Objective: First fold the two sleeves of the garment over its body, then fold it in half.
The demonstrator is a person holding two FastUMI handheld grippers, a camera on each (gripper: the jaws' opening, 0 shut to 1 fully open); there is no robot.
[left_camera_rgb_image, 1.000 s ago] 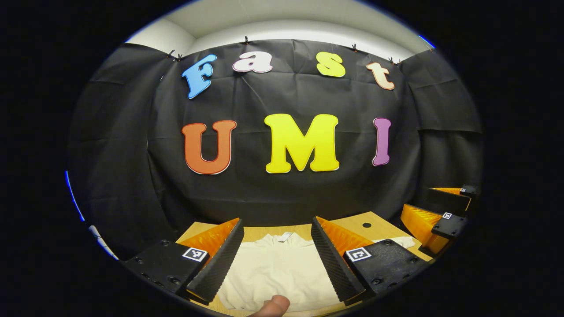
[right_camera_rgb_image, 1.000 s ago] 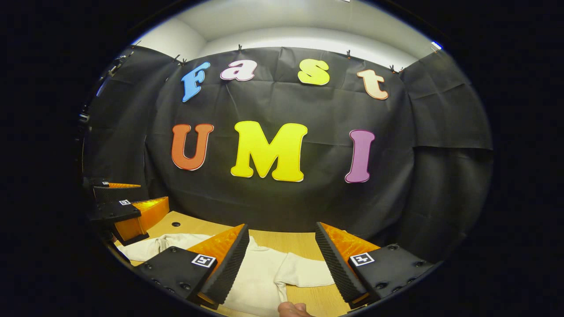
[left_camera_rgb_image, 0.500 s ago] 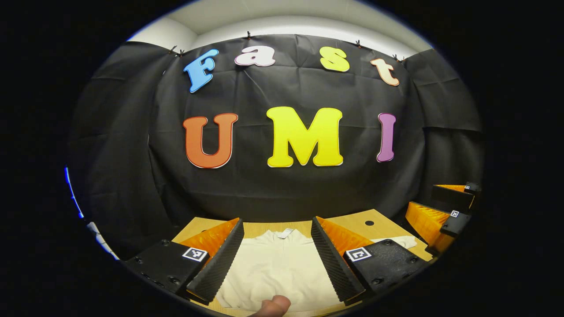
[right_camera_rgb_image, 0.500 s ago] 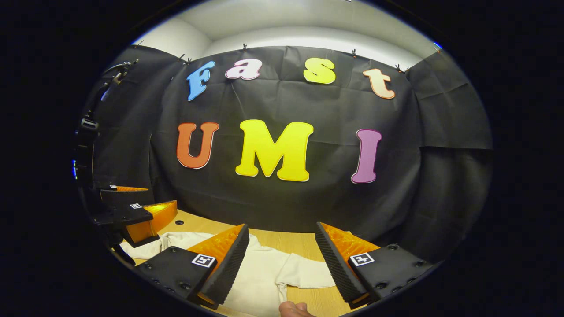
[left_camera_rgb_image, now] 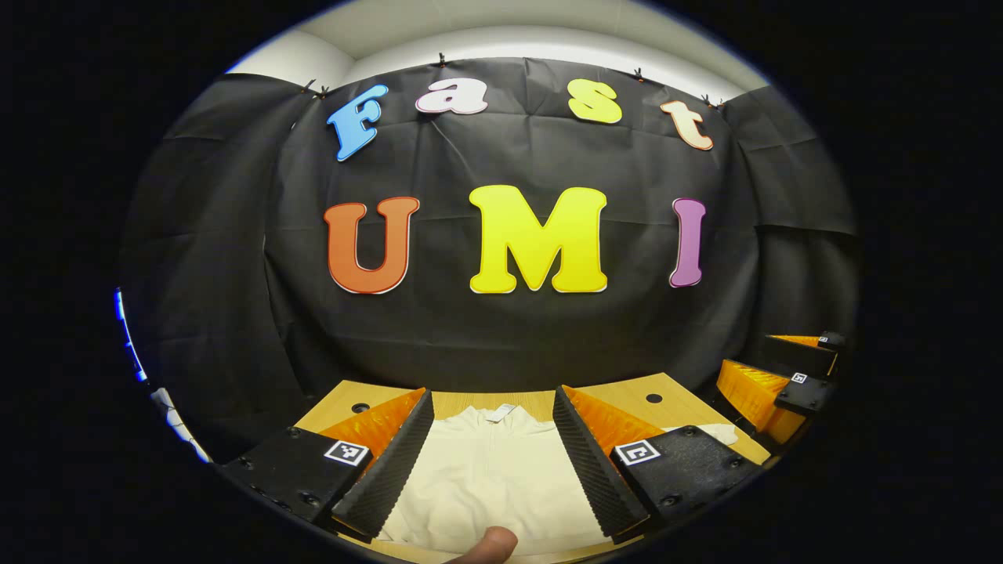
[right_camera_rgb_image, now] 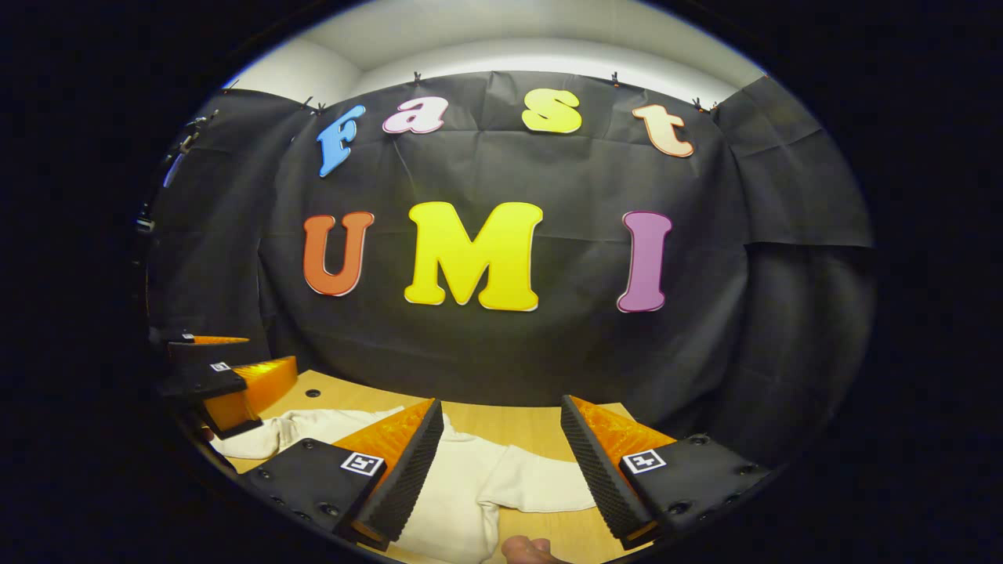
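Note:
A cream garment lies flat on the wooden table, collar toward the booth wall. My left gripper hovers open above its body, nothing between the fingers. In the right gripper view the garment spreads leftward, and one sleeve lies out to the side on the wood. My right gripper stands open over that sleeve and shoulder. The right gripper also appears at the far right of the left gripper view, and the left gripper at the far left of the right gripper view.
The table has small round holes near its back edge. The black cloth wall stands close behind the table. A fingertip shows at the bottom of the left gripper view, and a hand at the bottom of the right gripper view.
Both views have tilted slightly, so more of the table's far edge shows. The garment lies as before and both grippers stay open.

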